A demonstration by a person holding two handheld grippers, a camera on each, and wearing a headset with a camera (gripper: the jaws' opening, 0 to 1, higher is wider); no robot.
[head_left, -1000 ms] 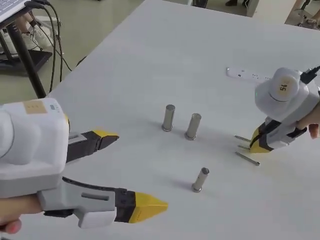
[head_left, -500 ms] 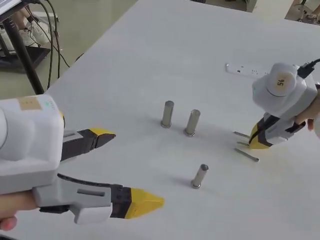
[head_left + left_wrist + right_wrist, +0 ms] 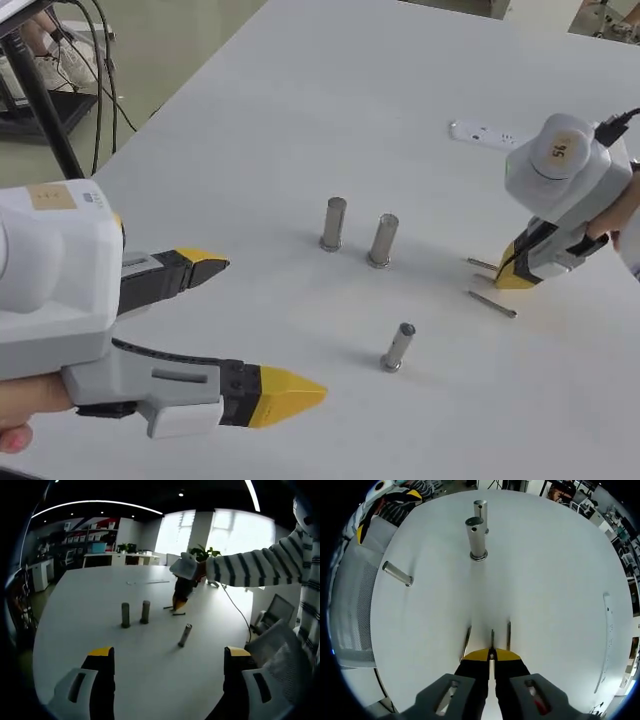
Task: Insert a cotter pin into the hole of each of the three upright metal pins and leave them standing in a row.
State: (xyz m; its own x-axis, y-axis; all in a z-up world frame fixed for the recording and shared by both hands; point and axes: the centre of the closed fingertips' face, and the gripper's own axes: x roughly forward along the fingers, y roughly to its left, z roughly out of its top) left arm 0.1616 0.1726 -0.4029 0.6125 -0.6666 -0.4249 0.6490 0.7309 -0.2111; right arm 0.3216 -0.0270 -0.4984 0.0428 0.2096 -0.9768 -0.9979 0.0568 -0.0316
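First pickup, it seems: the right gripper, jaws pinched onto the middle cotter pin at their tips, would next need to lift it and line it with the hole in the metal pin straight ahead, while the left gripper gapes wide, empty.

Your head shifted, so the whole bench slid a little up the head view; the parts themselves did not move. Your right gripper rose slightly steeper over the cotter pins. The stub of the middle cotter pin that had poked out past the gripper's yellow tips in the head view shrank until it was hard to make out there.
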